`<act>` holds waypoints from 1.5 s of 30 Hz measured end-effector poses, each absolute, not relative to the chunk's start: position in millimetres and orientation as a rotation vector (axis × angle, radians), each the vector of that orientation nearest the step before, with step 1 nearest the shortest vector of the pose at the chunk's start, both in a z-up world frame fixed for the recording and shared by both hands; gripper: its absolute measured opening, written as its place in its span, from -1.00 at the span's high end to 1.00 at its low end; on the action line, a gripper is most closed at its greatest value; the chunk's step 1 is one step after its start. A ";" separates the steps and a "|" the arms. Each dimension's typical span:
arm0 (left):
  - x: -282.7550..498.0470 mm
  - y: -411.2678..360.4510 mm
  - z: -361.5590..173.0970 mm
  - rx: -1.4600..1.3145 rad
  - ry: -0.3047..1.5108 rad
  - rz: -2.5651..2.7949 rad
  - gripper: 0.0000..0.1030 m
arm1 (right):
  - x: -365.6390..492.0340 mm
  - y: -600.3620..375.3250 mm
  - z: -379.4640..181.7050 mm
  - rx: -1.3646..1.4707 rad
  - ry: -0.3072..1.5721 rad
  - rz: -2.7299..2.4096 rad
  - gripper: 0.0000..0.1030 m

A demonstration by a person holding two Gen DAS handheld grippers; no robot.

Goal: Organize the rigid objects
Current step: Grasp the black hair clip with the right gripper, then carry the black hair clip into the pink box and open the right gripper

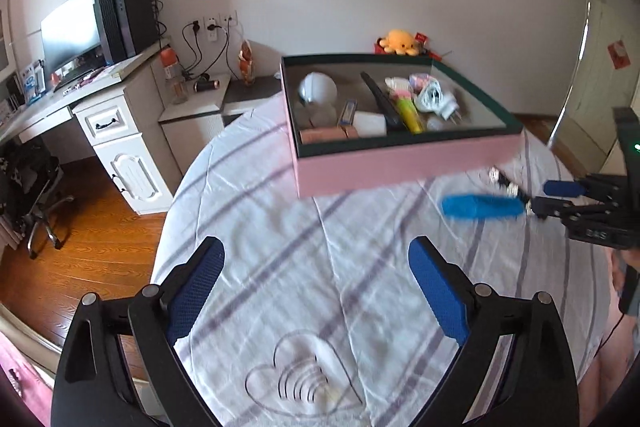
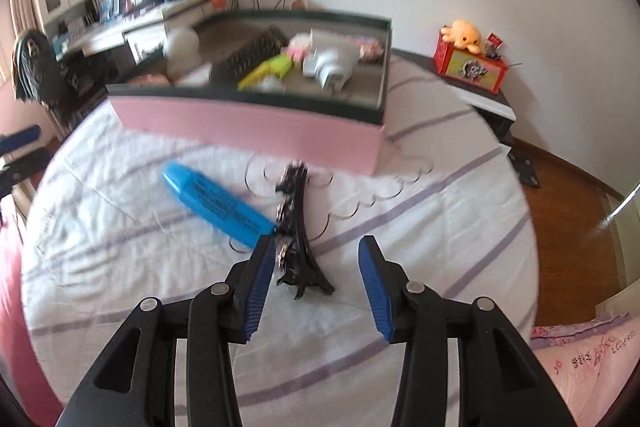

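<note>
Parted right gripper [image 2: 316, 287] straddles what looks like a black Eiffel Tower model [image 2: 294, 227]; left gripper [image 1: 316, 291] gapes empty.

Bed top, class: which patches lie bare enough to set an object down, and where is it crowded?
Bare sheet lies between the left gripper and the pink box, around the heart embroidery. Crowded: near the right gripper, where the blue case and black Eiffel Tower model lie; the box is mostly full.

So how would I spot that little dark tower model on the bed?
Find the pink box on the striped white bedsheet. In front of it lies a bright blue plastic case; right beside that is the tower model, lying flat. It alone is black, spindly and latticed.
</note>
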State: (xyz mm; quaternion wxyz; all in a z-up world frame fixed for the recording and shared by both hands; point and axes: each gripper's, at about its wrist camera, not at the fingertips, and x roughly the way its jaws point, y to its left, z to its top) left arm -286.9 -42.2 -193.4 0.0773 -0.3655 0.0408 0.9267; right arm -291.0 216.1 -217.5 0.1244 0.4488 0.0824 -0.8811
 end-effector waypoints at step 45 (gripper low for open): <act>-455.7 -26.1 -208.0 -1.288 0.272 2.704 0.80 | -322.8 286.2 -228.2 1.313 0.168 -2.637 0.62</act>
